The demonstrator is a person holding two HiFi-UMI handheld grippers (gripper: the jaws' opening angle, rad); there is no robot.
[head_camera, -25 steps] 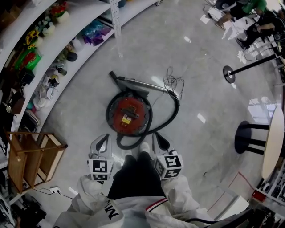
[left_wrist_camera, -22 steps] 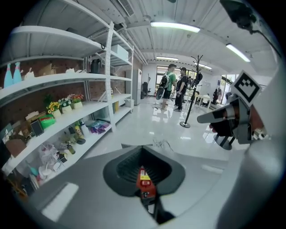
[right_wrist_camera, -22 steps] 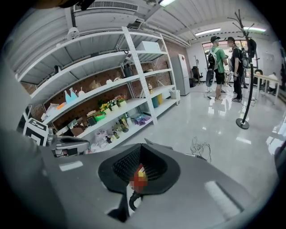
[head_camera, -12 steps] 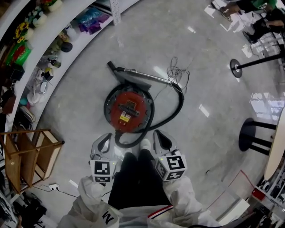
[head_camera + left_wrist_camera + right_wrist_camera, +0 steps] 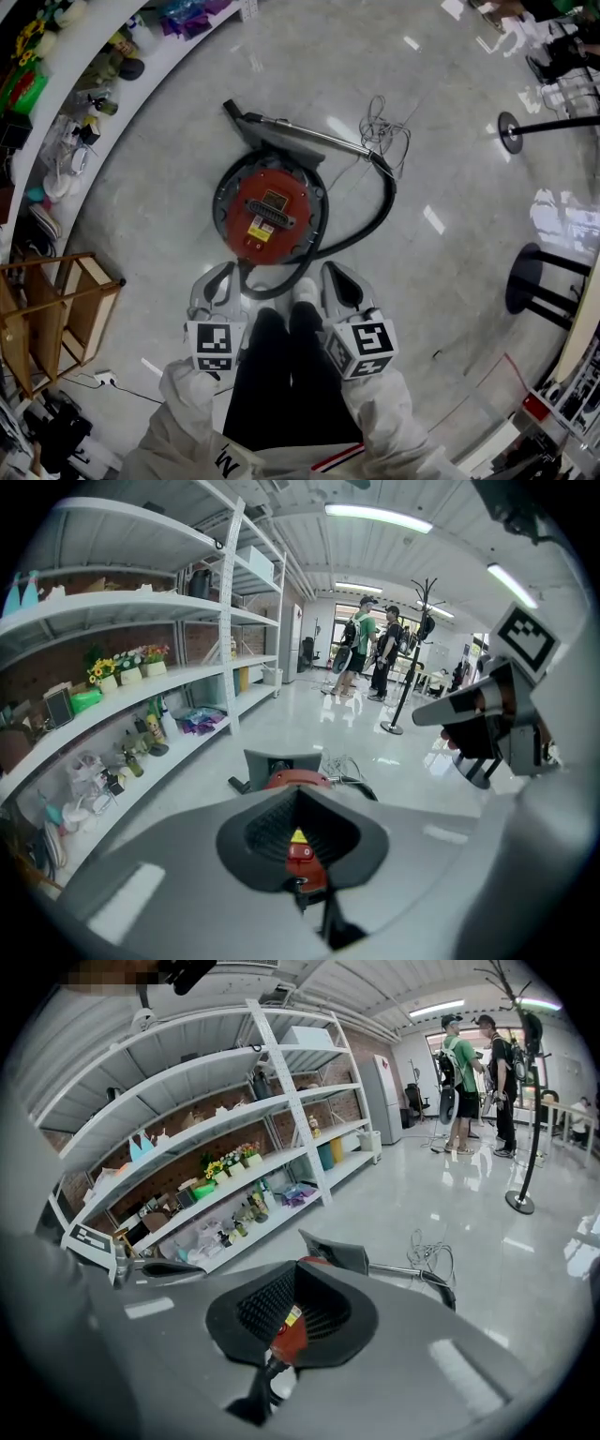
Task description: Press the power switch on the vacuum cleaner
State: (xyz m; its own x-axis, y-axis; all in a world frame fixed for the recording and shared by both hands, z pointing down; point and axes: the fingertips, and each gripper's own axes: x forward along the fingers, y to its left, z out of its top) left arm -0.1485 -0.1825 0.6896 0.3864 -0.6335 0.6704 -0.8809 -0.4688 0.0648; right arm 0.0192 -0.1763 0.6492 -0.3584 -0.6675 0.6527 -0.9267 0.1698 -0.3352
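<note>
A round red vacuum cleaner [image 5: 269,214] with a black rim lies on the glossy floor just ahead of the person's feet. Its black hose [image 5: 377,214] loops round to a metal wand [image 5: 309,139], with a coiled cable [image 5: 386,122] beyond. My left gripper [image 5: 220,277] and right gripper [image 5: 336,275] hang either side of the person's legs, a little short of the vacuum, both shut and holding nothing. Through the hollow of the left gripper [image 5: 298,794] I see the vacuum's red top with a small red switch [image 5: 300,852]. The right gripper [image 5: 298,1267] frames the same red body [image 5: 291,1333].
White shelves [image 5: 56,89] full of small goods curve along the left. A wooden rack [image 5: 58,309] stands at the lower left beside a floor socket [image 5: 103,378]. A black stool base [image 5: 536,279] and a post stand [image 5: 511,131] are on the right. People stand far off [image 5: 366,653].
The view has closed in on the vacuum, which now lies nearer both grippers' tips. Both grippers stay shut at the person's legs.
</note>
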